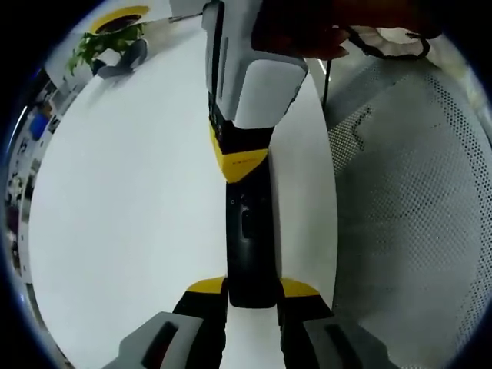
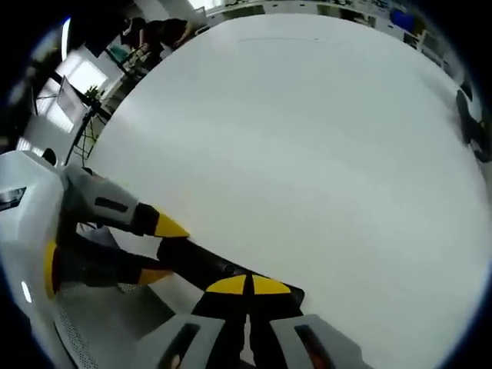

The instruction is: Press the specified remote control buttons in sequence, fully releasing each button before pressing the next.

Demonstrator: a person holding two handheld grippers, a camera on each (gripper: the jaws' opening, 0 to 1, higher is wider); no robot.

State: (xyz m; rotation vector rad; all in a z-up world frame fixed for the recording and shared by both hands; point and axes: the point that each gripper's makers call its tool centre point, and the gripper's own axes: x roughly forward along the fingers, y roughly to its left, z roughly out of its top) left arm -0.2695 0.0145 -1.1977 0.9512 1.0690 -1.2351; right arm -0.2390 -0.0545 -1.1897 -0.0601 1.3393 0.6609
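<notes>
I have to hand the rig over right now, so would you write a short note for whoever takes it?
Left gripper: jaws closed around the near end of the dark remote control, holding it over the white table.
Right gripper: jaws together, tips down on the remote's top.
Plant at the far table edge; mesh chair beside the table.
Done: remote gripped, right tips set on it. Which button, or how many are pressed, cannot be told.
Left: finish the sequence, releasing fully between presses.

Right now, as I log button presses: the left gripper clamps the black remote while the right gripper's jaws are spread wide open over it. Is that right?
Not quite. The right gripper has its jaws closed, yellow tips together, at the black remote, as the right gripper view shows. The left gripper does clamp the remote.
</notes>
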